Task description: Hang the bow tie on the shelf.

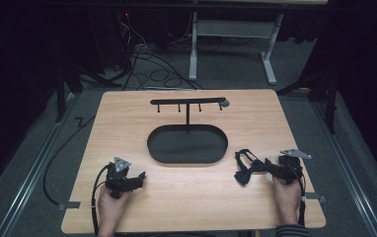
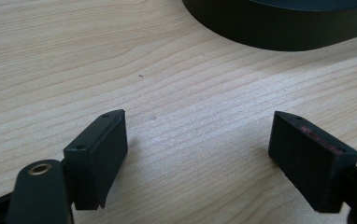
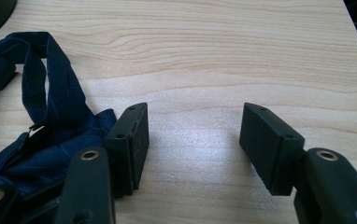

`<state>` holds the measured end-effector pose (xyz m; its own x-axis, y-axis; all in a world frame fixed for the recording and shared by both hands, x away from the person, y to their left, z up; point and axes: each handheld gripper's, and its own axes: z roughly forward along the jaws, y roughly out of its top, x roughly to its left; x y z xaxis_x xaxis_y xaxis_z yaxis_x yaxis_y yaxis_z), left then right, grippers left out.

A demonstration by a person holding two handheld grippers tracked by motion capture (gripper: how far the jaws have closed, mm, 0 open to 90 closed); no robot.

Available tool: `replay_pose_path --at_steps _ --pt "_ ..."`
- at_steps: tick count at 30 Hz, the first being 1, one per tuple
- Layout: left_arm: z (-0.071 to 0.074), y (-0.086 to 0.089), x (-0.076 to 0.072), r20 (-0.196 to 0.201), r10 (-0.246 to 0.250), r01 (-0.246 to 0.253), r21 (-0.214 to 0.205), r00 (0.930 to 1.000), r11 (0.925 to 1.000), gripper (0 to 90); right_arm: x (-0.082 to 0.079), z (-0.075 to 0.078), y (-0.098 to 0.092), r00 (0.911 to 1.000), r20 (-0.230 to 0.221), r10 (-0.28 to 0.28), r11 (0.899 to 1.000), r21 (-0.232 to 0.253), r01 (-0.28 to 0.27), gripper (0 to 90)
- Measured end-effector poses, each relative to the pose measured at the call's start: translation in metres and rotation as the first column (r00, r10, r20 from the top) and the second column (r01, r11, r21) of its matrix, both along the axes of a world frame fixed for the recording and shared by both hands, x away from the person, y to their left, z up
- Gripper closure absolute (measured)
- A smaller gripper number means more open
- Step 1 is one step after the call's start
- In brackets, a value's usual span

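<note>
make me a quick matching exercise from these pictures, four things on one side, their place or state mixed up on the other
Things:
1. bow tie
2. oval tray
3. left gripper
4. right gripper

Places or states:
A. open over bare wood, near the tray's edge
B. middle of the table, below the hook bar
C. open, with dark cloth just outside one jaw
D. lying crumpled on the wood right of the tray

Pairs: 1-D, 2-B, 3-A, 4-C

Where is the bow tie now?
In the high view, the bow tie lies on the table's right side, between the oval tray and the right tongs.
</note>
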<state>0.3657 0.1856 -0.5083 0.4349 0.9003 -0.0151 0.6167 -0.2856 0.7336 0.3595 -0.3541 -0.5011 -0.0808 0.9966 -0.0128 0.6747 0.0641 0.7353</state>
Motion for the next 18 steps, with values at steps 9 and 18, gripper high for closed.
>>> replay_pose_path --at_steps 9,18 --pt "0.0000 0.0002 0.0001 0.001 -0.001 0.001 0.001 1.0000 1.0000 20.1 -0.0002 0.0001 0.0011 1.0000 -0.004 0.000 1.000 -0.001 0.000 42.4" --pt "0.0000 0.0001 0.0000 0.000 0.000 0.000 -0.001 1.0000 1.0000 20.1 -0.0002 0.0001 0.0010 1.0000 -0.004 0.000 1.000 -0.001 0.000 42.4"
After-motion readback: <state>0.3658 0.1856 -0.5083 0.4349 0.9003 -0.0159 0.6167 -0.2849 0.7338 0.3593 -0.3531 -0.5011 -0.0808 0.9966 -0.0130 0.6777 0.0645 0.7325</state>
